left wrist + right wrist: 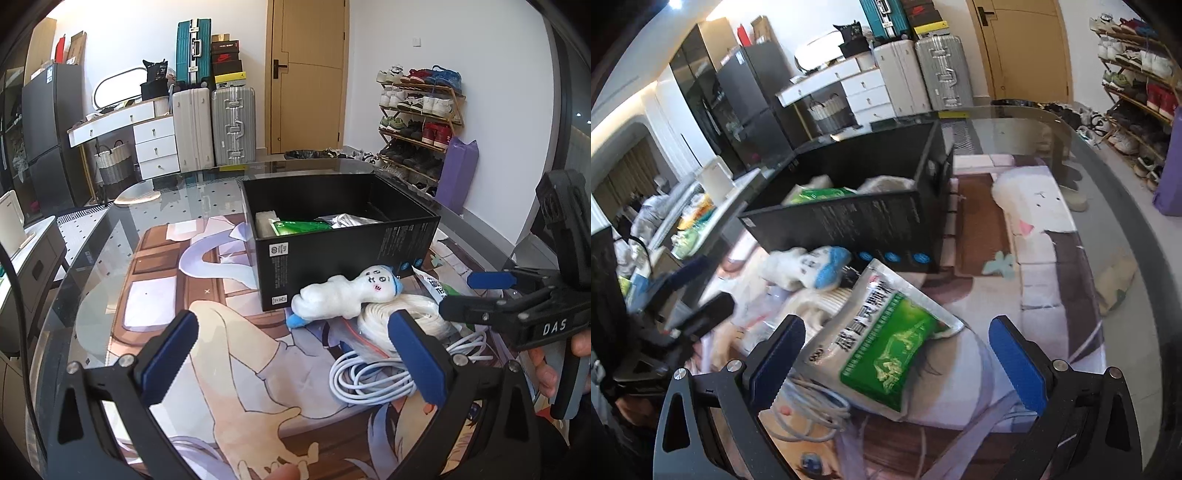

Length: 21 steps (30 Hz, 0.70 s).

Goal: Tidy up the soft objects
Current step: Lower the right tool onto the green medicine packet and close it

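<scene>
A black open box (343, 240) stands on the glass table and holds a green packet (299, 225), a white soft item and a silver bag. In front of it lie a white and blue plush doll (343, 293), a bundle of white cord (402, 317) and a coiled white cable (369, 373). My left gripper (295, 358) is open and empty, just short of the doll. My right gripper (897, 362) is open, its fingers on either side of a green and white pouch (882, 343) lying by the box (857, 214). The doll (812, 267) lies behind the pouch.
A printed mat (207, 332) covers the glass table (92, 236). Beyond the table stand suitcases (229, 125), a white drawer desk (147, 136), a door and a shoe rack (421, 114). The right gripper shows at the right edge of the left wrist view (491, 291).
</scene>
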Available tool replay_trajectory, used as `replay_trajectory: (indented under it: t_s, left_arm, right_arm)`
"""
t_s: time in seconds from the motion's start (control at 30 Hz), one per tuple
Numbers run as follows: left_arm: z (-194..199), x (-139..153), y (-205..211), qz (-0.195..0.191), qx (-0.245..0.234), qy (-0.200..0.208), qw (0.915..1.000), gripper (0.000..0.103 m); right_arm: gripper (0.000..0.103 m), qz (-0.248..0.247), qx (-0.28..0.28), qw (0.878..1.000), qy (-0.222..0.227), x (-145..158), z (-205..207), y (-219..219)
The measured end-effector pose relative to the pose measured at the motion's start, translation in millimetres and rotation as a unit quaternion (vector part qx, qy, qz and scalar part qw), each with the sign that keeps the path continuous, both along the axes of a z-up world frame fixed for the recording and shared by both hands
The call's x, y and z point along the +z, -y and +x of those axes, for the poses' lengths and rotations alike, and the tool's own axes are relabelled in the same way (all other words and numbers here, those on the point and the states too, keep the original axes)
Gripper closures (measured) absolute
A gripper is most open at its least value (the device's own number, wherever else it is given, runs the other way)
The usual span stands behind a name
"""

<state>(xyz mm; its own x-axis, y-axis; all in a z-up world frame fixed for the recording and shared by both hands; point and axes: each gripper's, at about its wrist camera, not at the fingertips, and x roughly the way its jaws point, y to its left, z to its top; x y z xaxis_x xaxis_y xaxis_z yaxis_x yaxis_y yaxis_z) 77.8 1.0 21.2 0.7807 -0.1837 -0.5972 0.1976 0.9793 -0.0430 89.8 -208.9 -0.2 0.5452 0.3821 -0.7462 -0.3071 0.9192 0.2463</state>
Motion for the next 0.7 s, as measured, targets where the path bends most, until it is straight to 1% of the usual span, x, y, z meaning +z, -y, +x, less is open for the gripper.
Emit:
replay_trajectory:
  t_s: [0.1,0.13,0.27,0.6,0.7]
  left_arm:
    - [0.4,-0.2,-1.1,-0.001,0.001,-0.001,1.0000,0.000]
    - [0.5,-0.2,-1.3,-0.001,0.002,-0.002,1.0000,0.000]
    - [0.7,-0.5,-1.7,-0.001,0.001,-0.002,1.0000,0.000]
    - [2.1,-2.7,-0.4,0.002,0.000,-0.004,1.0000,0.000]
    - [2.5,-3.3,-0.9,0.002,0.001,-0.005,1.0000,0.000]
  right_arm:
    - [0.002,0.014,0.000,1.000,-0.022,-6.2,0.4,6.8]
    - [0.002,0.015,-0.003,1.000,-0.023,-6.9,-0.2,8.9]
    - [0.002,0.000,-0.014,1.000,-0.022,-7.7,-1.1,14.3]
    - [0.002,-0.003,-0.010,1.000,-0.016,-8.4,-5.2,17.4]
    - [0.002,-0.019,-0.019,1.000,-0.013,-8.8,-5.8,26.3]
